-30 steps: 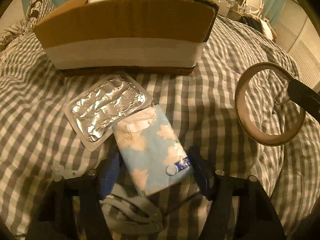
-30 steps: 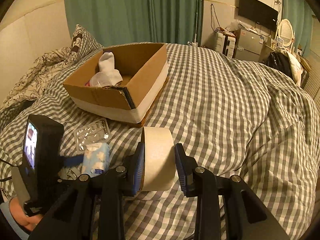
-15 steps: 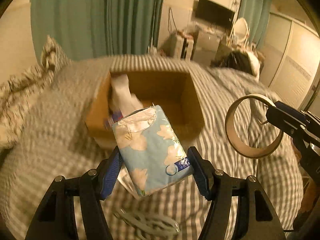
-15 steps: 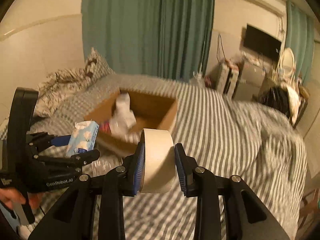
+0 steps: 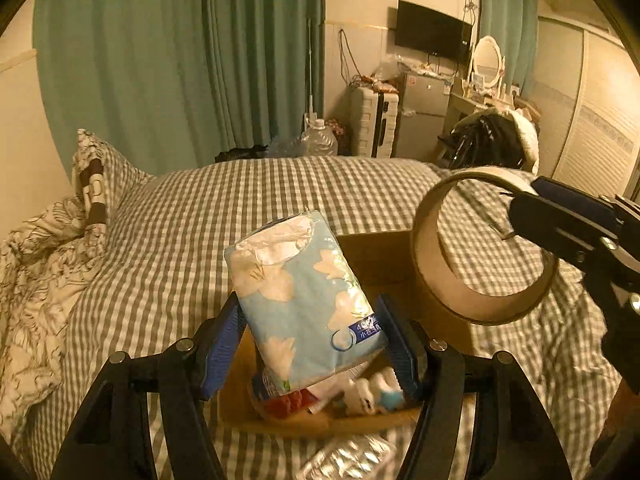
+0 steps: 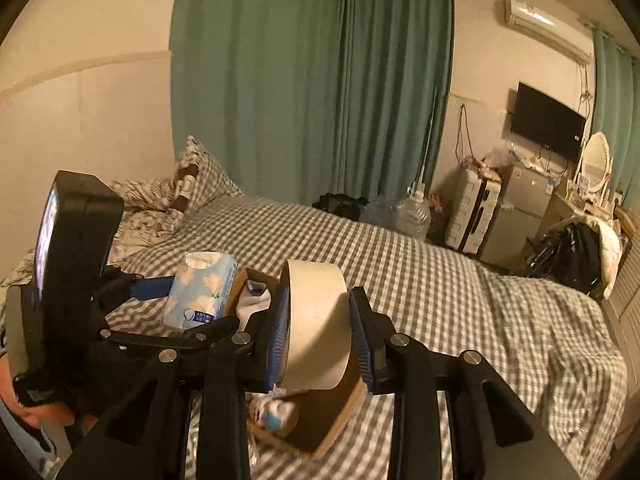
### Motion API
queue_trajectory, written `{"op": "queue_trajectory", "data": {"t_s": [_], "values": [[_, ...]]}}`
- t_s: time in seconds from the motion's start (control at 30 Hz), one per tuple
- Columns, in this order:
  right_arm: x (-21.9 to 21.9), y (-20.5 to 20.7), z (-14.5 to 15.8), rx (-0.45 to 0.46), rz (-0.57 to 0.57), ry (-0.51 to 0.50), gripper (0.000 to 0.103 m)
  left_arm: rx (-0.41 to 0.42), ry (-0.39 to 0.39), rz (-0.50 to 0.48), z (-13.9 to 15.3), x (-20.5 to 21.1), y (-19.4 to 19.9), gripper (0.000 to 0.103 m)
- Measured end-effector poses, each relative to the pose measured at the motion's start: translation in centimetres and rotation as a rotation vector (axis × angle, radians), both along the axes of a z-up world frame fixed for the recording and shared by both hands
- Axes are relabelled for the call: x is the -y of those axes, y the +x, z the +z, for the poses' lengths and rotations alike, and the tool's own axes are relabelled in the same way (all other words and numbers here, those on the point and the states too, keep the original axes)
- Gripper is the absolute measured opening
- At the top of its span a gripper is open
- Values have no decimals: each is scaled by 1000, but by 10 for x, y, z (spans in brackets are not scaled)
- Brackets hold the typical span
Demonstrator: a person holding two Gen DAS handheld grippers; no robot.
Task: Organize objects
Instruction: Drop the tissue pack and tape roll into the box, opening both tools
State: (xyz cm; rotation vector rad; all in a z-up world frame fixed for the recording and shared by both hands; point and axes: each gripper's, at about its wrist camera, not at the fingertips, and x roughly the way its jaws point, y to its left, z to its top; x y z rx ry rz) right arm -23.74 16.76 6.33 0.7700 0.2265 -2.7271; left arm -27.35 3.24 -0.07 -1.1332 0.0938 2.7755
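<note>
My left gripper (image 5: pixel 312 340) is shut on a light blue tissue pack (image 5: pixel 304 300) with white flowers and holds it in the air above the open cardboard box (image 5: pixel 372 260). The pack also shows in the right wrist view (image 6: pixel 200 296). My right gripper (image 6: pixel 320 340) is shut on a roll of beige tape (image 6: pixel 316 320), held over the box (image 6: pixel 332 428). In the left wrist view the tape roll (image 5: pixel 480 248) hangs to the right of the pack. Socks (image 5: pixel 372 396) and a red item lie inside the box.
The box sits on a grey checked bed cover (image 5: pixel 180 220). A silver blister pack (image 5: pixel 344 456) lies on the cover in front of the box. Pillows (image 5: pixel 92 176) lie at the far left. A suitcase, small fridge and chair with clothes stand beyond the bed.
Both grippers have risen from the bed and moved forward over the box, each carrying its object. The tissue pack left the bed cover; the blister pack stayed behind.
</note>
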Motion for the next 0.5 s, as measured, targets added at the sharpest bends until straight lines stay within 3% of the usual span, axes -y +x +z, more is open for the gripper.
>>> {"op": "queue_trajectory", "data": {"t_s": [0.27, 0.3, 0.37, 0.5], "values": [[3, -53, -56, 72, -38, -20, 31, 48, -39, -20, -47, 4, -37, 71], [1, -55, -58, 70, -39, -29, 34, 50, -40, -17, -49, 5, -39, 73], [-5, -57, -61, 77, -44, -50, 60, 42, -37, -1, -48, 8, -39, 89], [-14, -51, -49, 60, -69, -73, 66, 18, -16, 16, -32, 13, -29, 94]]}}
